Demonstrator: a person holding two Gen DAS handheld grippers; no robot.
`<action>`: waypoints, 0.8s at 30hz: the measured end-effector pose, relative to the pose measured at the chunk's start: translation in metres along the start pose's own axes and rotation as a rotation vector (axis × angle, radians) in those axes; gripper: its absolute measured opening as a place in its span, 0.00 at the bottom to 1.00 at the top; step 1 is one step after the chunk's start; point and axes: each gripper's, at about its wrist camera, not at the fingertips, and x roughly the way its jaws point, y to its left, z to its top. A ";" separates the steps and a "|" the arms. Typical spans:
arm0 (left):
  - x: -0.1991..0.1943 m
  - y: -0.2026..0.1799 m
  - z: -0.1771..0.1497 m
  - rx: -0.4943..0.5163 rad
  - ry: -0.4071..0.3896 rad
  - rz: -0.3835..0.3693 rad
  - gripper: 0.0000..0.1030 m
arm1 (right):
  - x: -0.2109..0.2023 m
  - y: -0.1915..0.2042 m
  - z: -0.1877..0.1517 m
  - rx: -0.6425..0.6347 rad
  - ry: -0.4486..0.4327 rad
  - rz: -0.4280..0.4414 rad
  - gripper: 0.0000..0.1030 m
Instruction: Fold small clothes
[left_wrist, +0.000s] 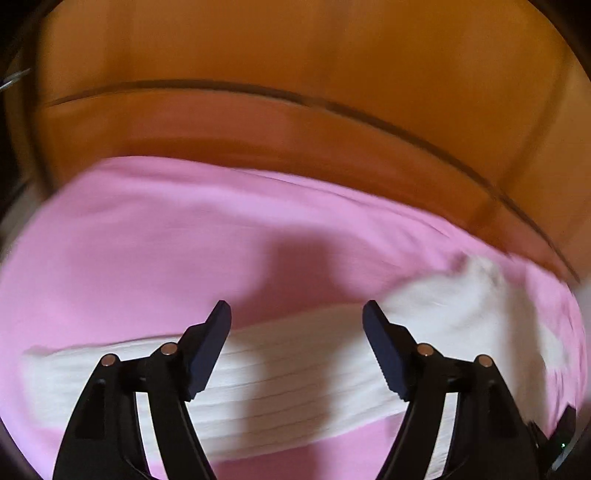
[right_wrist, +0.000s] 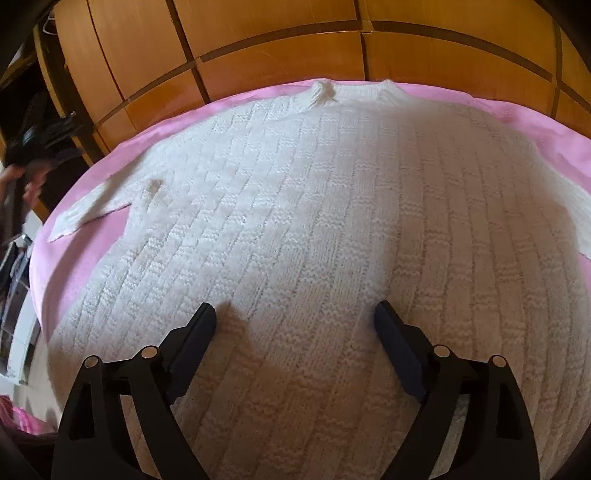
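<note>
There is one white knitted sweater (right_wrist: 314, 229), one pink sheet (right_wrist: 92, 258) under it, and two claws, one per view. In the right wrist view the sweater lies flat and spread across most of the frame, its neckline at top centre against the pink edge, one sleeve (right_wrist: 92, 210) stretching out to the left of the frame and the other cut off at the right edge. The knit shows long vertical ribs broken by short horizontal bars, a brick-like pattern, cream-white with a broad shadow across its middle. The right claw (right_wrist: 295, 314) stands wide open at the bottom of the frame, just over the lower body of the sweater, nothing between its fingers. In the left wrist view the picture is smeared by motion; a ribbed white band of the sweater (left_wrist: 295, 376) crosses the lower frame on the pink sheet, and which part of the garment it is cannot be made out. The left claw (left_wrist: 297, 314) is open there too, holding nothing, its dark shadow falling on the fabric between the fingers. Orange-brown wooden panels (right_wrist: 277, 48) fill the upper part of both views. At the left edge of the right wrist view a hand (right_wrist: 33, 184) and a dark object show, too blurred to identify
</note>
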 end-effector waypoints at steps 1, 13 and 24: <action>0.017 -0.020 0.004 0.032 0.032 -0.041 0.72 | 0.000 -0.001 0.001 0.002 -0.001 0.004 0.84; 0.140 -0.117 0.000 0.215 0.260 -0.146 0.22 | -0.001 -0.003 0.000 0.000 -0.010 0.035 0.88; 0.138 -0.135 0.003 0.197 0.085 0.146 0.34 | 0.014 0.011 0.014 0.007 0.014 -0.040 0.91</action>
